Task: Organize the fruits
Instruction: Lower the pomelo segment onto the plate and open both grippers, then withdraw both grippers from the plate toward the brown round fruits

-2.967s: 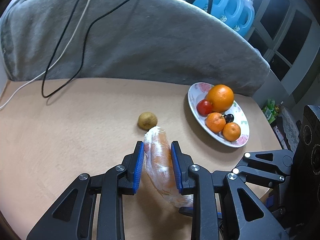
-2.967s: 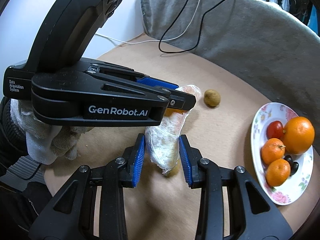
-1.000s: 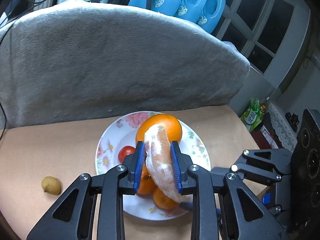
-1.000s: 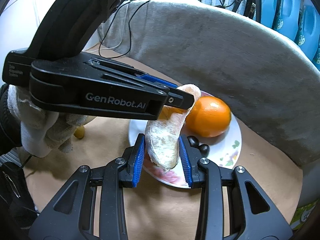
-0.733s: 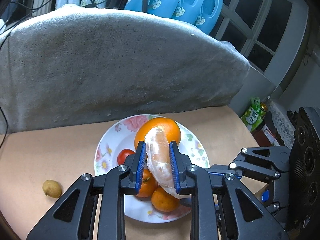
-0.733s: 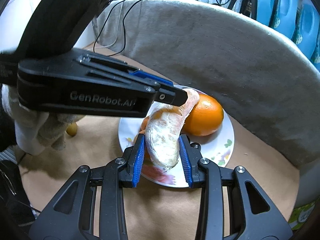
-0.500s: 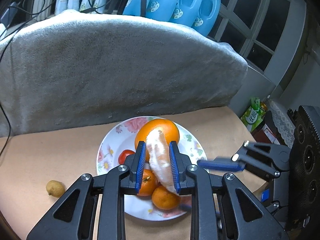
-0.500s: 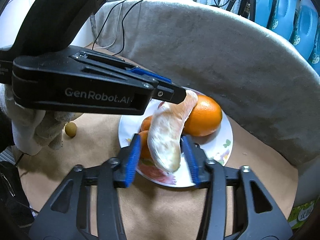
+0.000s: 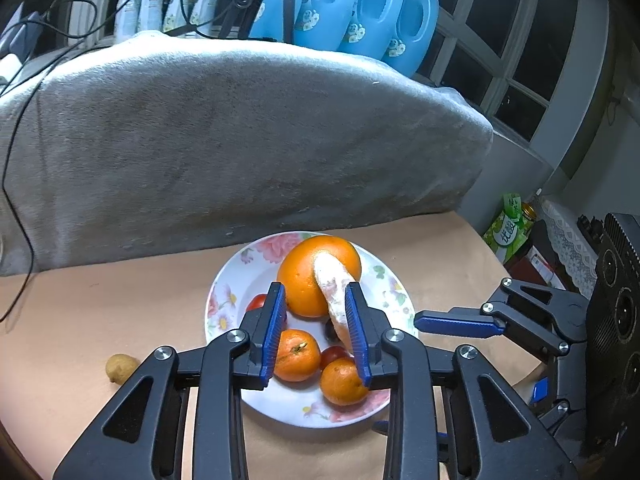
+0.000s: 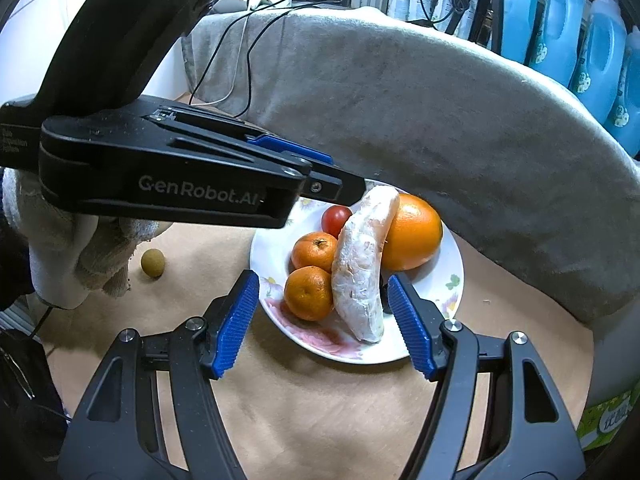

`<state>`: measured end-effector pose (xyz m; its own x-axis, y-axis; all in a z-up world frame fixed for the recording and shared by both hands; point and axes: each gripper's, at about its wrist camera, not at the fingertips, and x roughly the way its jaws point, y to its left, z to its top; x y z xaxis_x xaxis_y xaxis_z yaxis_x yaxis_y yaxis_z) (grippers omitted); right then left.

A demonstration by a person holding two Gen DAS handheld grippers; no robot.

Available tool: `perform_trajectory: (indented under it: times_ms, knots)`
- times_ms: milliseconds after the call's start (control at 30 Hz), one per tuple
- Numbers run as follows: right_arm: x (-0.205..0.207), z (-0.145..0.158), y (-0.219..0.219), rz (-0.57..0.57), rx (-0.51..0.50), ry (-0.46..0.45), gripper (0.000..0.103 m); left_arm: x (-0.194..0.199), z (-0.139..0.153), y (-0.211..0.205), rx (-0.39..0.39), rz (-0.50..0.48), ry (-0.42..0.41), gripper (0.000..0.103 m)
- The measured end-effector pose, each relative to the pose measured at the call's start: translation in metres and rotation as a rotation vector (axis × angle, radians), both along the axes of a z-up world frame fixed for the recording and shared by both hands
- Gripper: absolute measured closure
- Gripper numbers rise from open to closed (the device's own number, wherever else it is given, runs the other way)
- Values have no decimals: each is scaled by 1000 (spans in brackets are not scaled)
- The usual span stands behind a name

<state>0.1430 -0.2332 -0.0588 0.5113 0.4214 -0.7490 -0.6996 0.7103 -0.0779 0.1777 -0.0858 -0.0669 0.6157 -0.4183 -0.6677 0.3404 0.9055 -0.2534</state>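
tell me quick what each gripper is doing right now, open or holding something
Left gripper: just opened, the peeled fruit segment leaning on one pad only.
Right gripper: open, just widened, clear of the segment on the plate.

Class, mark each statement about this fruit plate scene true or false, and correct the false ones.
1. The wrapped wedge is at the plate, beside the large orange. True.
2. The small brown fruit sits on the plate. False: the small brown fruit lies on the table, off the plate.
3. Two mandarins are on the plate. True.
4. The plate holds a banana. False: no banana is in view.
5. Blue bottles stand beyond the grey blanket. True.
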Motion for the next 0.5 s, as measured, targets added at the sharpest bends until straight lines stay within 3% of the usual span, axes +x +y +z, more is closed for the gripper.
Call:
perform_trajectory:
  times_ms: [167,267,333,500]
  knots:
    - [-8,4,-4,-10,24,2,33,-5,2,4,4,3,-10,55]
    - [-13,5,-4,-10,34,7,33,-8,3,8,9,10,-13,52]
    - [-16,6,-3,-9,39,13,33,-10,3,11,8,14,-14,43]
    - [-21,6,1,-2,53,32,32,-17,6,18,15,29,-29,42]
